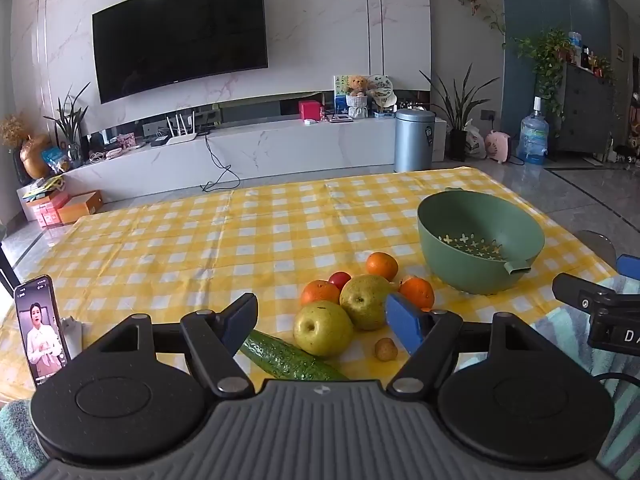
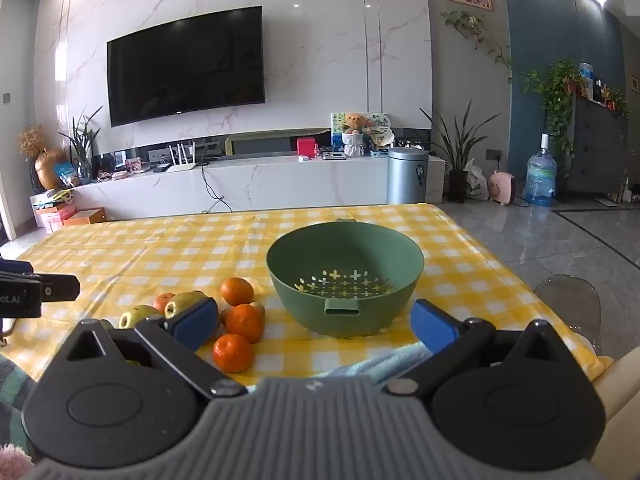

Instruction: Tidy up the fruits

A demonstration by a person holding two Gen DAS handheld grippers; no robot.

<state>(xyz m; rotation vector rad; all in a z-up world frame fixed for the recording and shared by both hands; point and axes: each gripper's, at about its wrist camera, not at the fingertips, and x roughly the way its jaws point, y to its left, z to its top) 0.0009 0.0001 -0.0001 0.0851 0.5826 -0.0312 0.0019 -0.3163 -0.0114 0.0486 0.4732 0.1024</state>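
Observation:
A pile of fruit lies on the yellow checked tablecloth (image 1: 200, 248): two yellow-green pears (image 1: 323, 328) (image 1: 365, 300), three oranges (image 1: 382, 266) (image 2: 233, 353), a small red fruit (image 1: 340, 279), a small brown fruit (image 1: 386, 349) and a cucumber (image 1: 288, 358). An empty green colander bowl (image 1: 480, 240) (image 2: 345, 276) stands to the right of the pile. My left gripper (image 1: 322, 326) is open, just short of the pile, nothing between its pads. My right gripper (image 2: 316, 322) is open in front of the bowl, holding nothing.
A phone (image 1: 40, 328) playing a video leans at the table's near left. A striped towel (image 1: 580, 328) lies at the near right edge. A clear chair back (image 2: 568, 300) stands beside the table's right side. The far half of the cloth is bare.

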